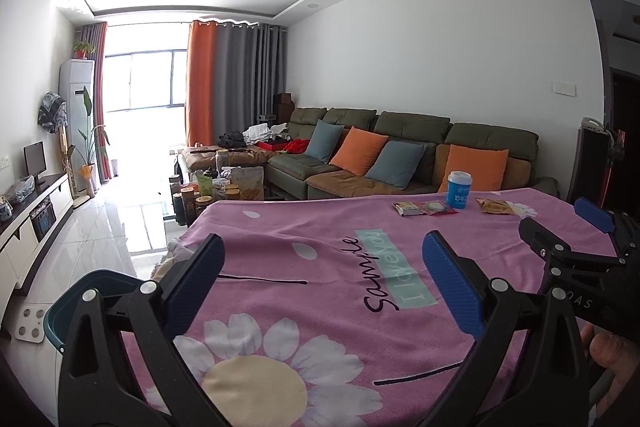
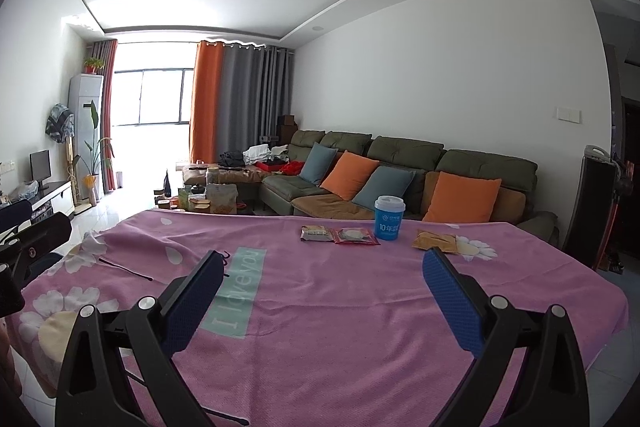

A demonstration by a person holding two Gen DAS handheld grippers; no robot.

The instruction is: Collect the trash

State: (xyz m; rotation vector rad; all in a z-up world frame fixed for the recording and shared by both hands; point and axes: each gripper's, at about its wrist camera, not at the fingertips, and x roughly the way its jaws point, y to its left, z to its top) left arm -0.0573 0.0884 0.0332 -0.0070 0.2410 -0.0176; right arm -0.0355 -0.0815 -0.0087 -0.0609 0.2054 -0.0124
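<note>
At the far edge of the pink flowered table cloth [image 2: 320, 307] lie a brown-and-white snack wrapper [image 2: 317, 233], a red-edged clear packet [image 2: 356, 236] and an orange-brown packet [image 2: 436, 240]. A blue paper cup with a white lid [image 2: 389, 217] stands between them. The same wrapper [image 1: 409, 208], red packet [image 1: 439, 207], cup [image 1: 459, 191] and orange packet [image 1: 496, 207] show in the left wrist view. My left gripper [image 1: 323, 269] is open over the near cloth, holding nothing. My right gripper [image 2: 322, 281] is open too, well short of the trash.
A teal bin [image 1: 76, 311] stands on the floor at the table's left side. A green sofa with cushions [image 2: 400, 175] runs behind the table. A cluttered coffee table [image 1: 216, 187] and a TV cabinet [image 1: 36, 211] are to the left. A hand [image 1: 612, 351] holds the right gripper.
</note>
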